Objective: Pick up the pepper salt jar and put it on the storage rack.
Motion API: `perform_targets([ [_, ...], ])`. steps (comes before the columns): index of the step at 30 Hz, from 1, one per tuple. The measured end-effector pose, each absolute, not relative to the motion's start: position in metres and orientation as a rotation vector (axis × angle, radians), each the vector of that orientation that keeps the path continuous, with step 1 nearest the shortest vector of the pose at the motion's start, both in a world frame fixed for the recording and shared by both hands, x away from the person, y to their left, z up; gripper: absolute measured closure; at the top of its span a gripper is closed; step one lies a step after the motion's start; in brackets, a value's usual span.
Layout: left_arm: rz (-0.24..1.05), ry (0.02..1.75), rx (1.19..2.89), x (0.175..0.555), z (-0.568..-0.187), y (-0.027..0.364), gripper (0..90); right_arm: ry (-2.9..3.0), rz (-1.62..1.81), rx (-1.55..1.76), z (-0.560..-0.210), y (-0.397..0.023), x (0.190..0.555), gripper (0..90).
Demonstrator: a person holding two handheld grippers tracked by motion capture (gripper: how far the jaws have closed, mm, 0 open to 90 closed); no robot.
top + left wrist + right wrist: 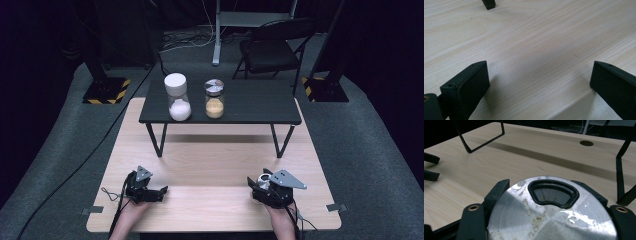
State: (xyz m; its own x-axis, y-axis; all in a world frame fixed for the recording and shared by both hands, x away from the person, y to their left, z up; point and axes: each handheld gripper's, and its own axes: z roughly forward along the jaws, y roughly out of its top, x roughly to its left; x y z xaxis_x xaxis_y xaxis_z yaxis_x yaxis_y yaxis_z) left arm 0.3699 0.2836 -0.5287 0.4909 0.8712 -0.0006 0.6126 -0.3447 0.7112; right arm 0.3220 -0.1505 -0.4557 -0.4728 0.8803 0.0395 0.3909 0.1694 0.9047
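Observation:
My right gripper hovers near the front right of the wooden table, shut on a metal-topped shaker. In the right gripper view its scratched silver lid has a dark fan-shaped opening and sits between the right gripper's two black jaws; the body under the lid is hidden. My left gripper rests at the front left, pointing right. In the left gripper view my left gripper stands open, its jaws wide apart over bare wood.
A low black table stands on the far half of the wooden table. It carries a white-lidded jar of white powder and a metal-lidded jar of tan powder. Its wire legs reach the wood. A folding chair is behind.

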Motion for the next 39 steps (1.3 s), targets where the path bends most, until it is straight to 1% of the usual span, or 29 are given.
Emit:
perform_targets([
  [16, 0.507, 1.216, 2.08, 0.37, -0.529, 0.284, 2.2, 1.947, 1.273, 1.175, -0.448, -0.145, 0.329, 36.7],
  [26, 0.507, 1.216, 2.08, 0.37, -0.529, 0.284, 2.2, 1.978, 1.246, 1.174, -0.455, -0.139, 0.332, 36.9],
  [39, 0.507, 1.216, 2.08, 0.37, -0.529, 0.284, 2.2, 1.956, 1.268, 1.159, -0.438, -0.138, 0.337, 37.0],
])
